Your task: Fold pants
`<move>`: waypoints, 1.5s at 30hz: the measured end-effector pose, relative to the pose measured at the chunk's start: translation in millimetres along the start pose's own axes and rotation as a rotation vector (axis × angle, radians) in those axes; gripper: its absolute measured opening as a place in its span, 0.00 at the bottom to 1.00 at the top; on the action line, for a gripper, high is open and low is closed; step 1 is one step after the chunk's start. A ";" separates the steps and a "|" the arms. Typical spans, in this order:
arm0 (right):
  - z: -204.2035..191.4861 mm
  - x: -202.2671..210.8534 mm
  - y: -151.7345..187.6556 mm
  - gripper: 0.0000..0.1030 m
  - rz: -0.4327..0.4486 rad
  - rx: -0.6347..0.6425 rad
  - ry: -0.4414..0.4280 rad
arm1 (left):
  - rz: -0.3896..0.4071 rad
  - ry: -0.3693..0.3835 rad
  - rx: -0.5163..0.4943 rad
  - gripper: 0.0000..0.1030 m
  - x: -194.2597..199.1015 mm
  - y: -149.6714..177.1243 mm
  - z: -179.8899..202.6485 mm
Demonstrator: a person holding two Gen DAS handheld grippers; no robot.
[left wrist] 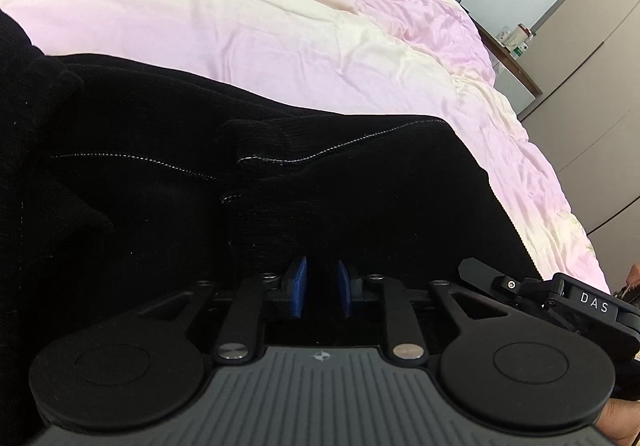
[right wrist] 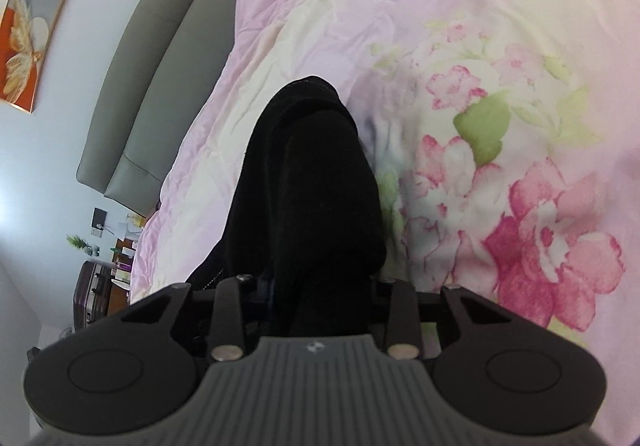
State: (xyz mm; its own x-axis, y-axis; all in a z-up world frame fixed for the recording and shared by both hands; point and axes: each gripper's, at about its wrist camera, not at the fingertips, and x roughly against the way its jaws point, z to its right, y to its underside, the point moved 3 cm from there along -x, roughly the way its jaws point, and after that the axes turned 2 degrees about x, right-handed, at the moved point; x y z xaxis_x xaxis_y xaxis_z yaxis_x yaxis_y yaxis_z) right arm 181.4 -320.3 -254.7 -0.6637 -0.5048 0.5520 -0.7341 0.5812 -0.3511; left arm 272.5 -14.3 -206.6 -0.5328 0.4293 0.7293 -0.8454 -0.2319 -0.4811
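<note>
Black pants with pale stitched seams lie bunched on a pink and cream bed cover. My left gripper sits low over the cloth; its blue pads stand a narrow gap apart with dark cloth between them. In the right wrist view my right gripper is hidden under a thick fold of the pants, which runs from between the jaws out over the flowered cover. The other gripper's black body shows at the right edge of the left wrist view.
A grey padded headboard stands at the bed's far side. A bedside table with small items and tall cabinets are beyond the bed. A dark suitcase stands on the floor.
</note>
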 end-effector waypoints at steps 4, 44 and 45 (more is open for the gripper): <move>-24.9 7.7 5.5 0.28 0.039 0.157 0.030 | 0.007 -0.020 -0.025 0.30 1.9 5.6 2.6; -322.4 -85.7 307.0 0.28 0.175 1.662 0.174 | 0.253 -0.256 0.357 0.64 220.2 -26.7 -276.4; -325.7 -88.6 309.6 0.29 0.184 1.672 0.193 | 0.265 -0.264 0.348 0.64 221.9 -28.4 -275.8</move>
State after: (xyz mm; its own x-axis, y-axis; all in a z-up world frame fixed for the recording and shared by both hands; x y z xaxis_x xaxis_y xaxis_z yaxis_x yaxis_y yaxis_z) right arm 59.7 112.2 -166.1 -0.8183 -0.3589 0.4490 -0.0765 -0.7061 -0.7039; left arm 188.6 328.3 -165.3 -0.6837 0.0918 0.7239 -0.6185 -0.5995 -0.5081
